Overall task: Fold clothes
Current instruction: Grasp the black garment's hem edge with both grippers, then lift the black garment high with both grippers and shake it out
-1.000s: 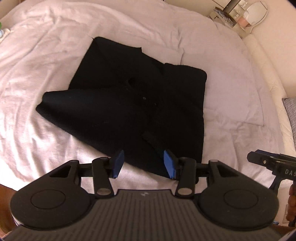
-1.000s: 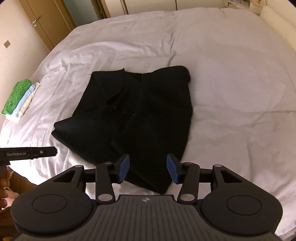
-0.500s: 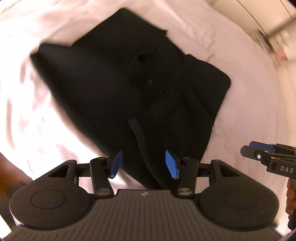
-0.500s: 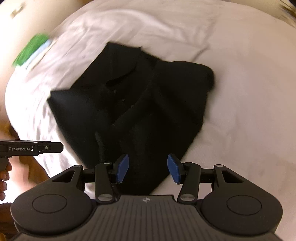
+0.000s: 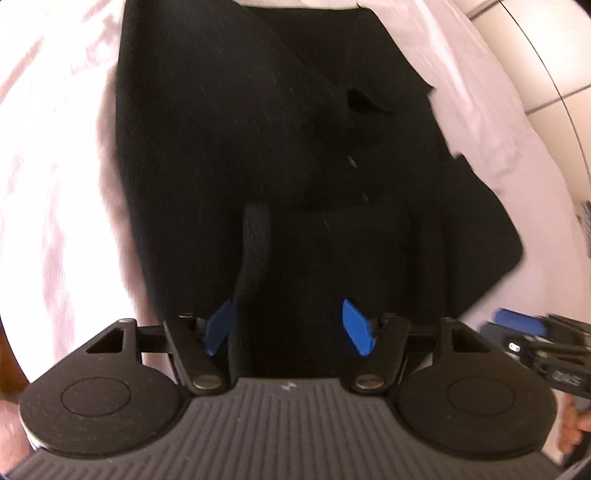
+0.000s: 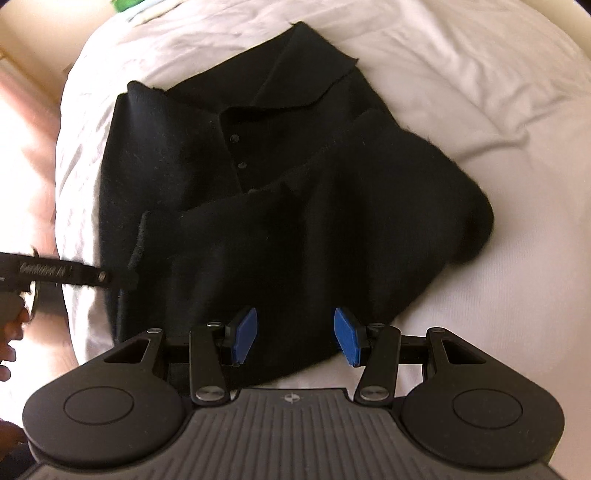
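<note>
A black polo shirt (image 6: 280,206) lies partly folded on a white bedsheet (image 6: 480,92), collar and buttons showing. It fills the left wrist view (image 5: 258,166). My left gripper (image 5: 290,326) is open, low over the shirt's near hem, blue pads on either side of a fold. It shows at the left edge of the right wrist view (image 6: 74,277). My right gripper (image 6: 295,336) is open just above the shirt's near edge. It also shows at the right edge of the left wrist view (image 5: 535,339).
The white bedsheet (image 5: 44,166) surrounds the shirt. A green folded item (image 6: 129,3) lies at the far top left of the bed. A pale wall or cabinet (image 5: 554,74) stands beyond the bed.
Both grippers have dropped and moved in close to the shirt's near edge. The views have swung round, and the shirt looks much larger. Both stay open.
</note>
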